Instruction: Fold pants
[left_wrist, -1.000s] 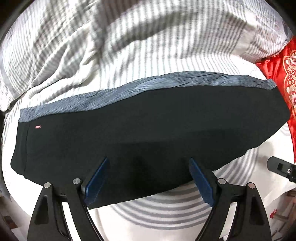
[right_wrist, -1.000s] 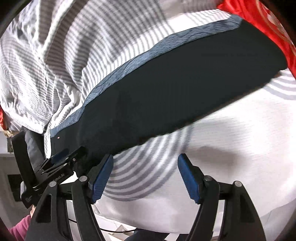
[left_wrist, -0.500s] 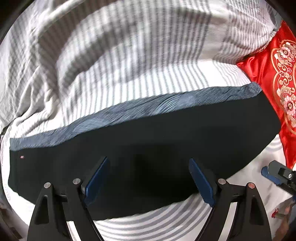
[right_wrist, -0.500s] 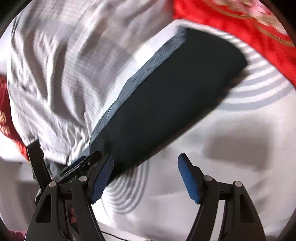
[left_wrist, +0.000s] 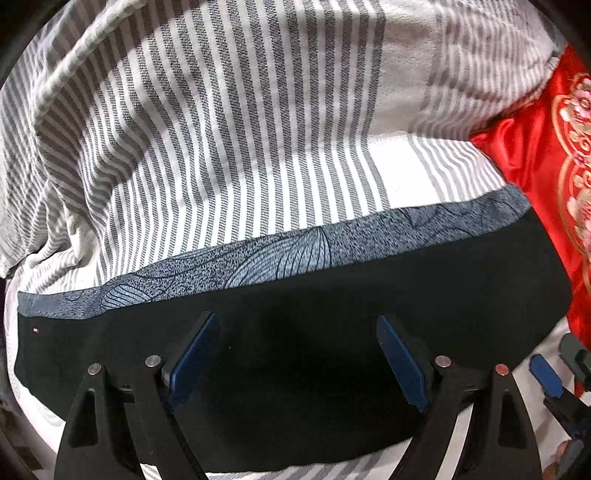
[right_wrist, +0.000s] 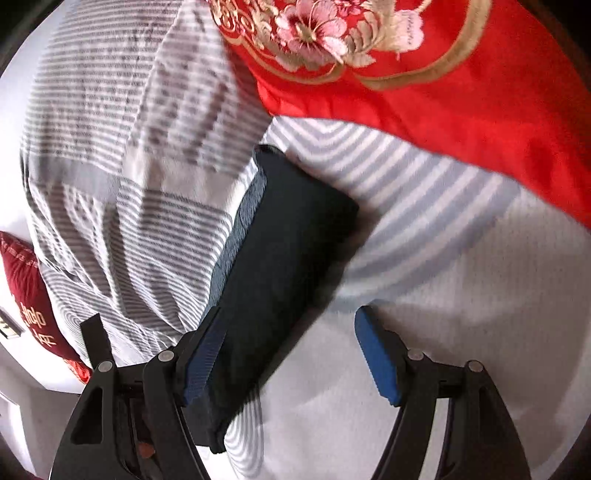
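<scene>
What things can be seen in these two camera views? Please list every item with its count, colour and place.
pants: one, black with a blue-grey patterned band along the far edge, folded into a long strip, lying on the bed.
striped bedding: one spread, white with grey stripes, rumpled, beyond and under the pants.
red embroidered cushion: one, bright red with gold and pink flowers, beside the right end of the pants.
dark red cushion: one, dark red with pale lettering, at the left edge of the right wrist view.
left gripper: one, black with blue pads, open, over the pants.
right gripper: one, black with blue pads, open, near the pants' end.
</scene>
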